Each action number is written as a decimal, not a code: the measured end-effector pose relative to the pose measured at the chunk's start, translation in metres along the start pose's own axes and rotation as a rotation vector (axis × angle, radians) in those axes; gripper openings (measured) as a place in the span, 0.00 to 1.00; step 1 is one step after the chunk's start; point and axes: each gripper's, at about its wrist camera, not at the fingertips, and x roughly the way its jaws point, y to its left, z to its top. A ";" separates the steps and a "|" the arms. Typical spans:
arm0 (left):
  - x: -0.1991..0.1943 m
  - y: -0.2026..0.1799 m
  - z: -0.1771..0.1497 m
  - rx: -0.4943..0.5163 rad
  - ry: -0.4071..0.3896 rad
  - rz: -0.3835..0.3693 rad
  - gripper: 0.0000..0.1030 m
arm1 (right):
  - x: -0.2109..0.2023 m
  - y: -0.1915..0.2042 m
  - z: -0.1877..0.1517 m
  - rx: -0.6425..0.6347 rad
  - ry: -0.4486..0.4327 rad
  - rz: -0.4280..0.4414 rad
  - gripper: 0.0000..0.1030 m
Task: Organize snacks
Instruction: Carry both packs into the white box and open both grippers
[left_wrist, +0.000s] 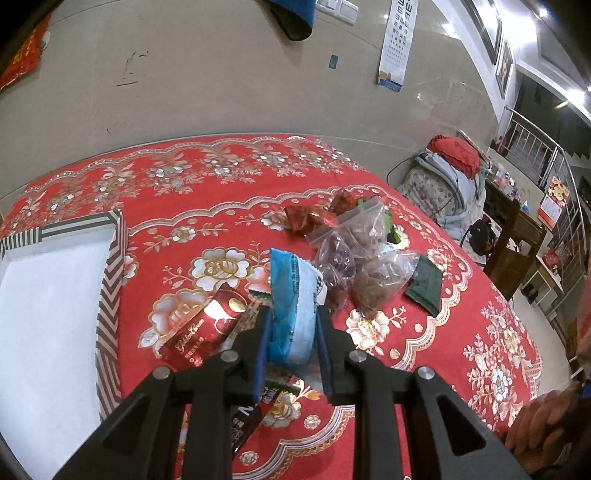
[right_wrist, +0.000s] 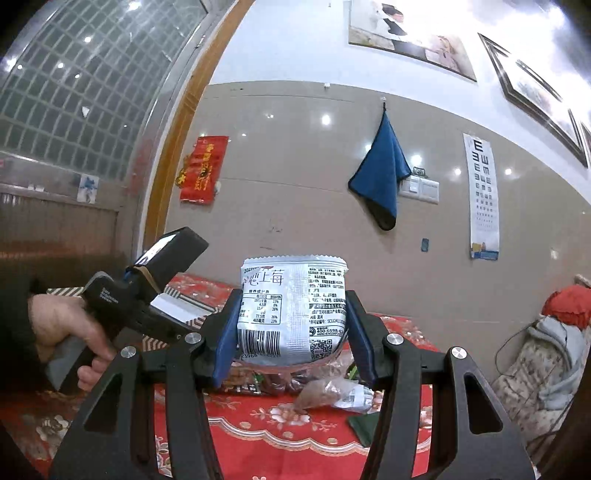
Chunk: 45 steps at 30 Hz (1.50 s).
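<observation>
My left gripper (left_wrist: 293, 314) is shut on a blue and white snack packet (left_wrist: 295, 295), held low over the red floral tablecloth (left_wrist: 221, 192). Its blue pads press the packet from both sides. My right gripper (right_wrist: 293, 299) is shut on a silver packet (right_wrist: 291, 306) with a printed nutrition label, held upright and level above the table. In the right wrist view the left gripper's body (right_wrist: 147, 288) and the hand holding it show at the left; its fingertips are hidden there. A red Golden Crown packet (left_wrist: 201, 332) lies just left of my left fingers.
A box with a striped rim (left_wrist: 110, 266) and white inside sits at the table's left. Clear zip bags (left_wrist: 384, 280), red wrappers (left_wrist: 306, 218) and a dark green packet (left_wrist: 424, 288) lie beyond. A dark packet (left_wrist: 255, 413) lies under my left gripper. A hand (left_wrist: 543, 424) rests at the right edge.
</observation>
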 end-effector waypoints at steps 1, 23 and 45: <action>0.000 0.000 0.000 0.000 0.001 0.001 0.24 | -0.001 0.000 0.000 0.000 -0.007 0.003 0.51; -0.086 0.146 -0.005 -0.177 -0.071 0.237 0.25 | 0.018 0.017 0.004 -0.023 0.029 0.094 0.51; -0.080 0.189 -0.017 -0.236 0.008 0.464 0.25 | 0.185 0.156 -0.012 0.143 0.478 0.524 0.51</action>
